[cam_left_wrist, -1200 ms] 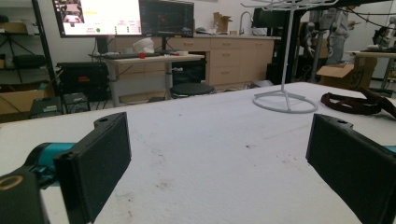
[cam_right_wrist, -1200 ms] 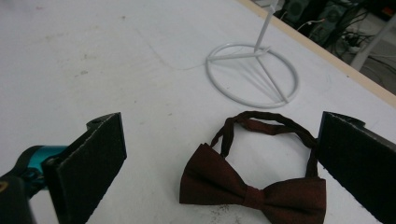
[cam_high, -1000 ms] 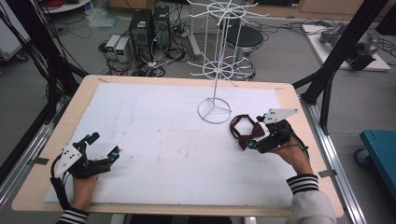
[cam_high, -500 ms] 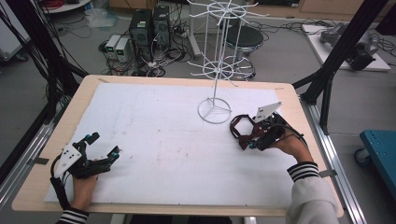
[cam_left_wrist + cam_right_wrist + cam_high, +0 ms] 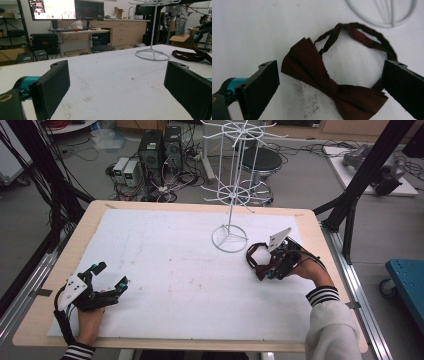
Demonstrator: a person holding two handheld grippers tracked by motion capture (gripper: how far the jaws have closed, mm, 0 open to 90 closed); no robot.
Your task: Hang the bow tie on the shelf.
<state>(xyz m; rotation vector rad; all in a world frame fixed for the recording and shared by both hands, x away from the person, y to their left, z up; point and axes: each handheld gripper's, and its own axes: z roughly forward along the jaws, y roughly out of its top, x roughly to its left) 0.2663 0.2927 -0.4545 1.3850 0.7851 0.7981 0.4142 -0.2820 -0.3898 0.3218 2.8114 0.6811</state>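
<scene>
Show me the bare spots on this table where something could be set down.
Free: the white mat between the left gripper and the rack's ring base, plus the far left corner. Crowded: the right side, where the right gripper sits open over the bow tie beside the base.

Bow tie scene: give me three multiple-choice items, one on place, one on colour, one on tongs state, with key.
1. Where does the bow tie lie?
A. on the table beside the wire stand's ring base
B. hung on the wire stand
C. by the left tongs

2. What colour is the bow tie?
A. white
B. dark maroon
C. teal

3. How do the right tongs stand?
A. shut on the bow tie
B. shut, empty
C. open, jaws either side of the bow tie

Key: A, it lies flat by the wire stand; B, dark red cloth; C, a jaw shows on each side of the knot.
</scene>
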